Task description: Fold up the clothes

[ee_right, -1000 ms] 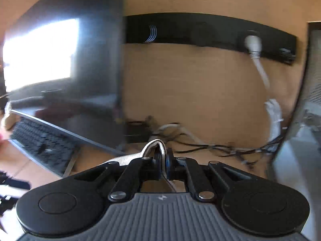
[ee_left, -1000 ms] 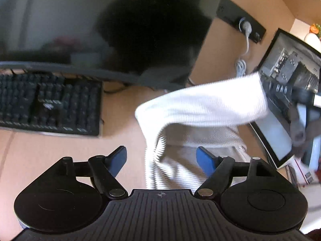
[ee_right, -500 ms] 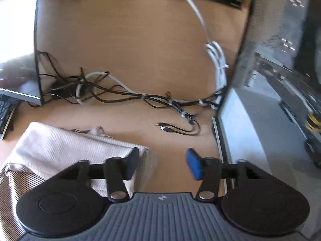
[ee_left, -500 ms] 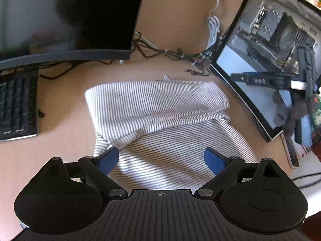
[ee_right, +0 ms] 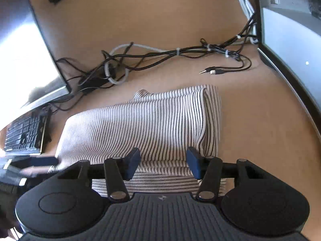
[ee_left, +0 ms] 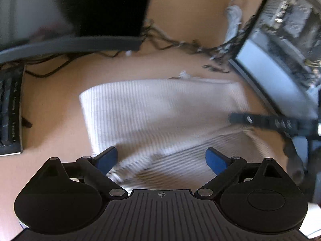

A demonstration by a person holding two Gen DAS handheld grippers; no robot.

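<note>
A white garment with thin dark stripes [ee_right: 152,120] lies folded on the wooden desk; it also shows, blurred, in the left wrist view [ee_left: 160,116]. Its top layer is folded over toward the back. My left gripper [ee_left: 161,159] is open and empty above the garment's near edge. My right gripper [ee_right: 163,164] is open and empty above the garment's near right part. The right gripper's arm [ee_left: 270,120] shows at the right of the left wrist view, and the left gripper [ee_right: 30,166] at the left edge of the right wrist view.
A monitor [ee_left: 80,10] and a keyboard [ee_left: 10,110] stand at the left. A second screen [ee_right: 291,30] stands at the right. A tangle of cables [ee_right: 160,56] lies on the desk [ee_right: 260,140] behind the garment.
One second ago my right gripper was shut on the raised garment. It laid the fold down, opened, and drew back toward me. My left gripper stayed open and shifted over the garment.
</note>
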